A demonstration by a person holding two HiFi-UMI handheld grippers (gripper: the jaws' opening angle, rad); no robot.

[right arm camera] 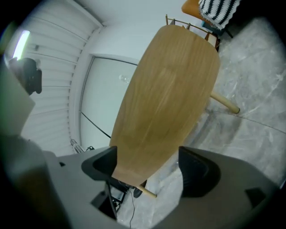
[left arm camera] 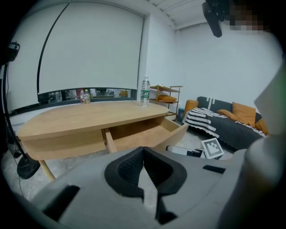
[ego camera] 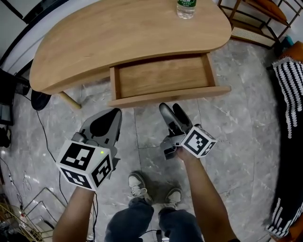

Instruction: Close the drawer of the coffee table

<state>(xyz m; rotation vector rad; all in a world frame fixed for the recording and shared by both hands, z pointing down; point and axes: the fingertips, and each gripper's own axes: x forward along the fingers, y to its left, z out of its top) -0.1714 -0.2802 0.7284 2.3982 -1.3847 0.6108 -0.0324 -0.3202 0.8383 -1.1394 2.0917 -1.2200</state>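
Observation:
The wooden coffee table (ego camera: 118,42) has its drawer (ego camera: 163,78) pulled out toward me, and the drawer's inside is bare. The drawer front (ego camera: 170,97) faces both grippers. My left gripper (ego camera: 113,116) hangs just short of the front's left end, its jaws shut with nothing between them (left arm camera: 143,151). My right gripper (ego camera: 171,109) is close below the middle of the front, rolled onto its side, and open (right arm camera: 147,167) with nothing between its jaws. Neither gripper touches the drawer (left arm camera: 138,134). The table's wood (right arm camera: 165,103) fills the right gripper view.
A clear water bottle (ego camera: 186,8) stands at the table's far edge. A wire shelf (ego camera: 255,19) and a striped blanket (ego camera: 289,94) on a dark sofa (left arm camera: 232,120) lie to the right. Cables (ego camera: 19,179) run over the marble floor at left. My shoes (ego camera: 151,189) are below the grippers.

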